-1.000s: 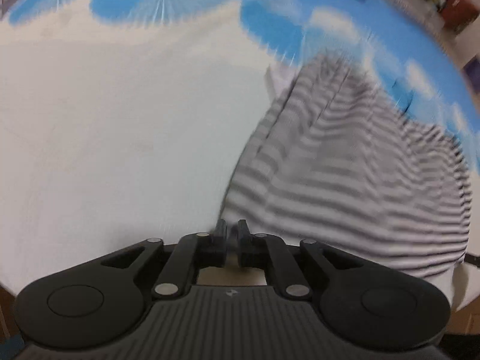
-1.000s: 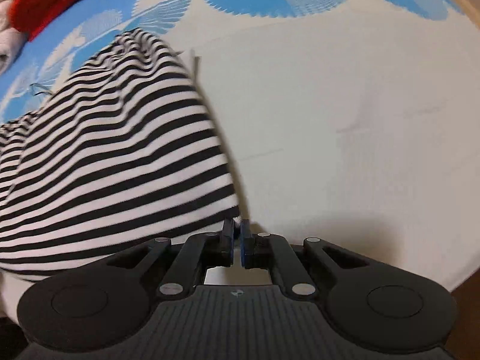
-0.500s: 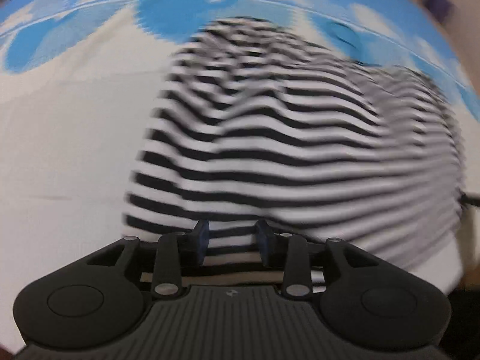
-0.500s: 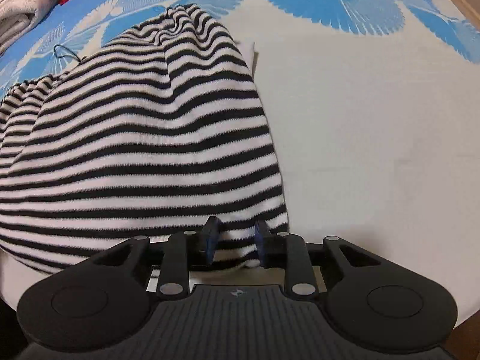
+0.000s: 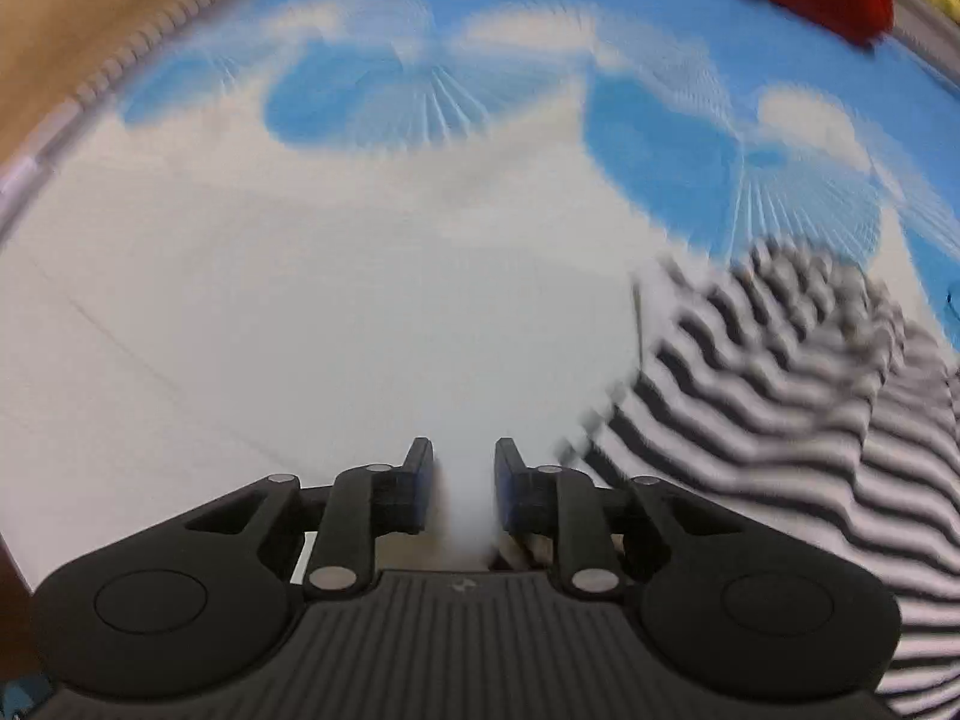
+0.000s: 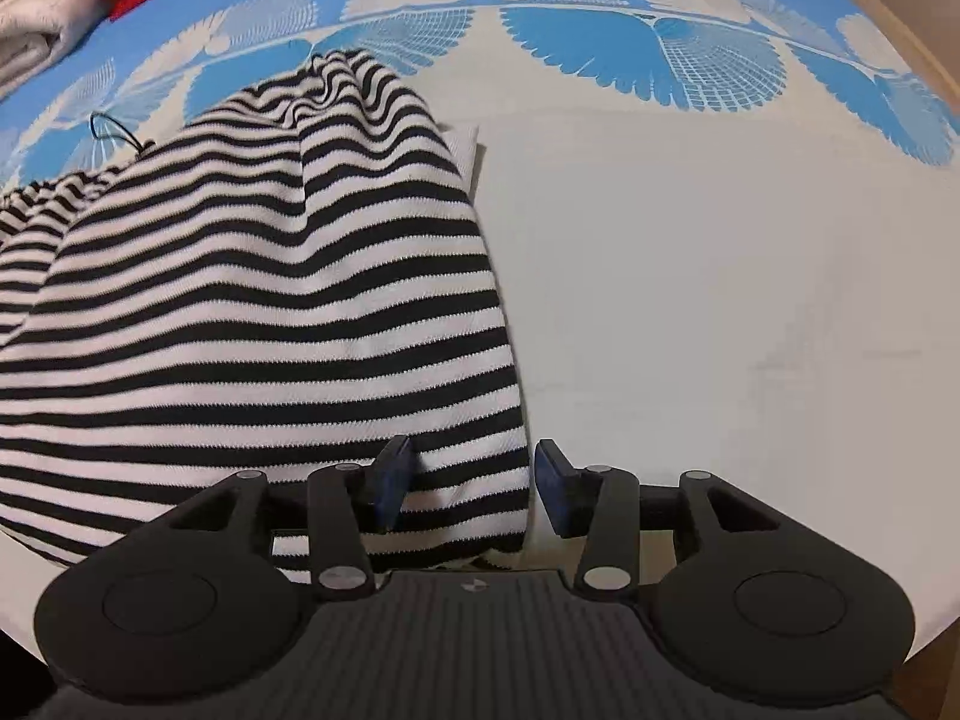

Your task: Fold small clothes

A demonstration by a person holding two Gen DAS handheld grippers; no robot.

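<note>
Opening right gripper: jaws apart around striped garment corner; closing early, you catch one layer.
Left gripper: closing empty beside the garment; fold skews.

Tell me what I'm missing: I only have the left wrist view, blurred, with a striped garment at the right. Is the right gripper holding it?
Observer: No. The right gripper has its jaws opening; the striped garment has its near corner between them, unpinched.
Operator: Is the garment lying flat?
Observer: No, its far end is bunched into a ridge.
Operator: Anything else nearby?
Observer: A thin black cord lies at the garment's far left edge, and a cream fabric pile sits in the far left corner.
</note>
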